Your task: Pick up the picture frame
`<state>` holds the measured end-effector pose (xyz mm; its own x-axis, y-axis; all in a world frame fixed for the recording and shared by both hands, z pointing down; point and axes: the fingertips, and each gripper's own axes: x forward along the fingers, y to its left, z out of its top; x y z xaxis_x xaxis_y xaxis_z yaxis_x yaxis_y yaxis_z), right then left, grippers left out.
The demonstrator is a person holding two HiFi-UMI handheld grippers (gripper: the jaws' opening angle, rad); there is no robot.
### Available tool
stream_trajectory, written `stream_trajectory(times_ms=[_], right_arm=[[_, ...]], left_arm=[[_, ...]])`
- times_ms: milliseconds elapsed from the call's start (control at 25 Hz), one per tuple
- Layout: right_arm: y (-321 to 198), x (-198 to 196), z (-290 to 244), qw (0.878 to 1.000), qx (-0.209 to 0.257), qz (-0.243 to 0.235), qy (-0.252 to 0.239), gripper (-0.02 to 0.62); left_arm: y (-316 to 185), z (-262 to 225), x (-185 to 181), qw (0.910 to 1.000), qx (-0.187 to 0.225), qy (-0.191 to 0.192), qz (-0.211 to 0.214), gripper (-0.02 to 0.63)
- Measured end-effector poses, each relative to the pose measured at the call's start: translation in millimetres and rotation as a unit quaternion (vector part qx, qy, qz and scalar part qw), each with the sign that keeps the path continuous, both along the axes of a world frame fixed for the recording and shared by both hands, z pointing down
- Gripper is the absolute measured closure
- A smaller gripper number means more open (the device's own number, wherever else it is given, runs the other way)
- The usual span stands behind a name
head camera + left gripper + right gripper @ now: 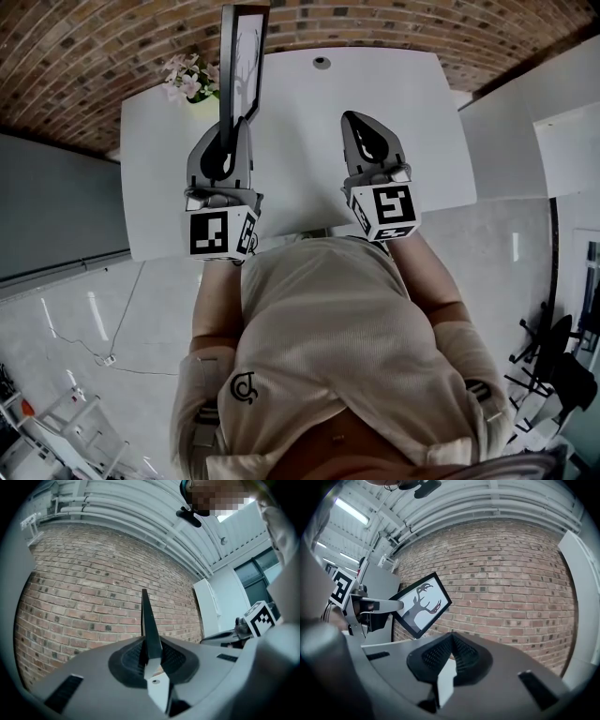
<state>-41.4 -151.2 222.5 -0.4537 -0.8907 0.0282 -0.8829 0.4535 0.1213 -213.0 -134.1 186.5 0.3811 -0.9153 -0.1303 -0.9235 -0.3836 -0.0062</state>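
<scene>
- Pink flowers stand just beside the picture frame, at the white table's back corner.
- Brick wall behind.
- Left gripper clamps its edge; right gripper closed, empty.

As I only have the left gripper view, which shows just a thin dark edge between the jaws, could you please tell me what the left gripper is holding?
Observer: The picture frame. The left gripper grips it by one edge, and the right gripper view shows its face, a dark antlered deer on white.
Operator: Thank you. Is the right gripper helping?
Observer: No. The right gripper is apart from the frame, with its jaws shut on nothing.
Operator: Is anything standing on the table?
Observer: Yes, the head view shows pale flowers at the far left corner of the white table.
</scene>
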Motion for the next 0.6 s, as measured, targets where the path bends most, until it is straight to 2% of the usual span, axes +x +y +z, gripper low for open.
stream_trajectory(times_ms=[360, 600], right_arm=[[0, -9, -1, 1.0, 0.001, -0.01, -0.002, 0.591], [1, -15, 4, 1.0, -0.002, -0.011, 0.015, 0.591]], left_arm=[[-1, 1, -7, 1.0, 0.002, 0.005, -0.003, 0.552], [0, 2, -12, 1.0, 0.003, 0.005, -0.003, 0.552]])
